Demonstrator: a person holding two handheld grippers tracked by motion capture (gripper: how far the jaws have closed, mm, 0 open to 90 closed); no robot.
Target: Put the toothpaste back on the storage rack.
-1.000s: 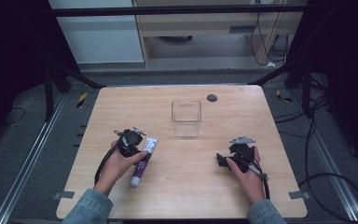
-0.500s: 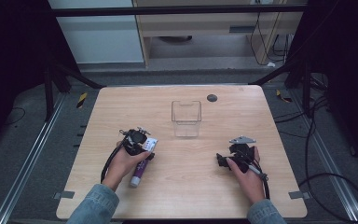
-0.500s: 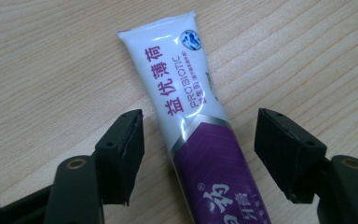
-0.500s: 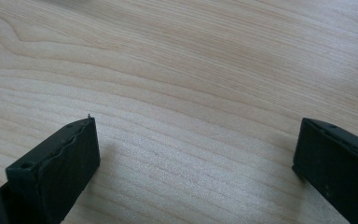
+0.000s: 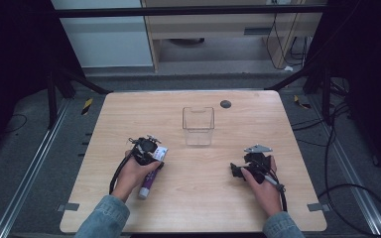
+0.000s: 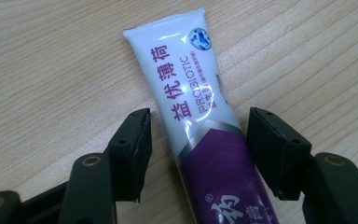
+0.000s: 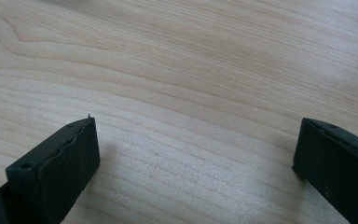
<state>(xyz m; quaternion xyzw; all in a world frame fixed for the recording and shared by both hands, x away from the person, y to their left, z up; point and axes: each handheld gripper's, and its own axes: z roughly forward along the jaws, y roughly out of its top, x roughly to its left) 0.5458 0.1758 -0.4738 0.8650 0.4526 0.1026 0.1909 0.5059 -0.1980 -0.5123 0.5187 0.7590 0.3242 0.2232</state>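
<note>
Two parted jaws of the left hand-held gripper [image 6: 198, 156] straddle the tube [image 6: 200, 126], not yet clamping.

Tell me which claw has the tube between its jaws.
The left claw: its open jaws straddle the toothpaste tube. The right claw has bare table between its jaws.

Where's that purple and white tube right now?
In the high view the tube lies flat on the table's near-left part, under the left gripper. The left gripper view shows it between the open jaws, below-left of the clear box.
</note>
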